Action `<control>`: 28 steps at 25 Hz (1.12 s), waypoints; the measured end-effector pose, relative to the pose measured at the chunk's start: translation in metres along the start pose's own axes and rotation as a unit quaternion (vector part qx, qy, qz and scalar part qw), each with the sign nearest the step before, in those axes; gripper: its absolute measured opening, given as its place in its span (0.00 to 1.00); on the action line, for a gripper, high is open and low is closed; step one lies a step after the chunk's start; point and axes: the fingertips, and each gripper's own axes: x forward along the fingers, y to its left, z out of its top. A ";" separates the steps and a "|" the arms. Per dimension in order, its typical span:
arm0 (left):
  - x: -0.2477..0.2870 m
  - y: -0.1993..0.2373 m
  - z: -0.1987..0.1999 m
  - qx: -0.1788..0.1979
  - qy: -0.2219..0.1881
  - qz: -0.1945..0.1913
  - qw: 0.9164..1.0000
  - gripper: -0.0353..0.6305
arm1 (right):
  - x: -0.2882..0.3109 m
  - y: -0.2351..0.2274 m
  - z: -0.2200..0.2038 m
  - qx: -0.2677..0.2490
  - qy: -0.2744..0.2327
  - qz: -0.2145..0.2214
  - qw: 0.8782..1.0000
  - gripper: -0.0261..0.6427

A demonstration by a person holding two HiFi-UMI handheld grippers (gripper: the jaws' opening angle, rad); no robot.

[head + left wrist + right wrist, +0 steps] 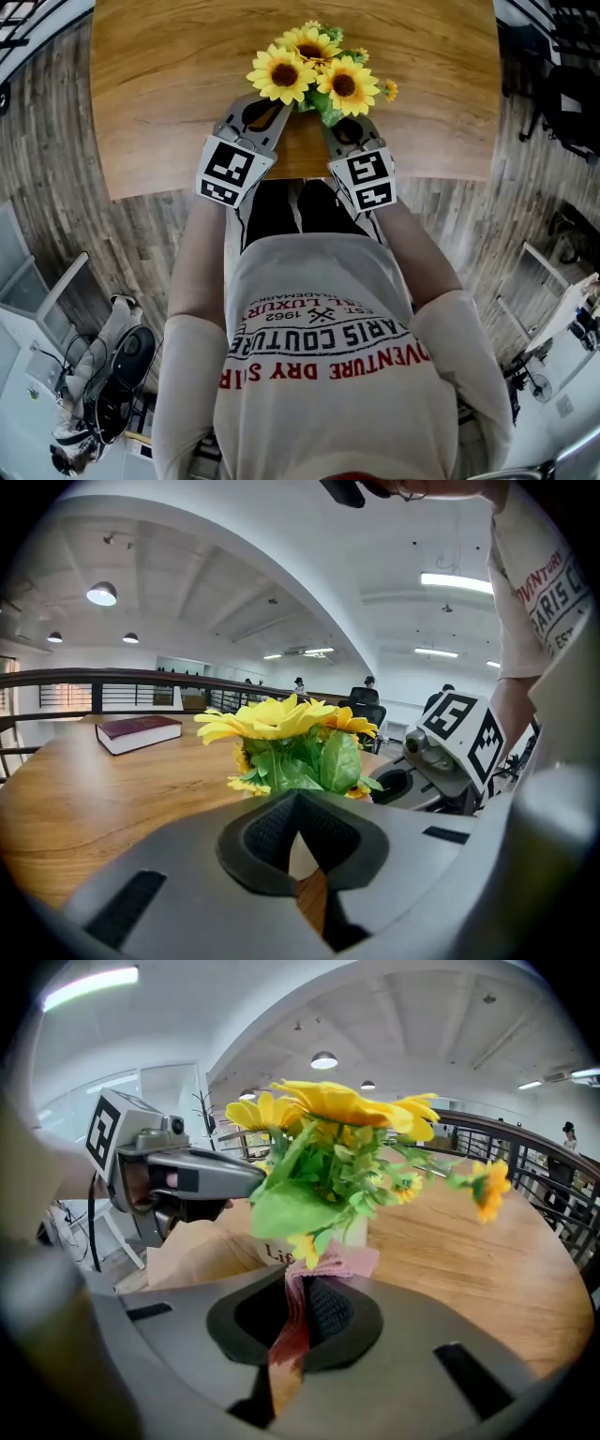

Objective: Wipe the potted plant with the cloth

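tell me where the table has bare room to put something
Free: wooden table either side of the potted yellow sunflowers, out to the dark red book. Crowded: near edge, left gripper and right gripper flanking them.

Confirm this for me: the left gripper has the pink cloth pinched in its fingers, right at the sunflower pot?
Wrong side. The right gripper has the pink cloth pinched in its fingers, right at the sunflower pot, as the right gripper view shows. The left gripper is shut with no cloth in it.
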 end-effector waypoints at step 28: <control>-0.002 -0.004 -0.001 0.036 -0.002 -0.097 0.995 0.08 | -0.004 0.068 0.024 0.064 -0.030 0.018 0.997 0.09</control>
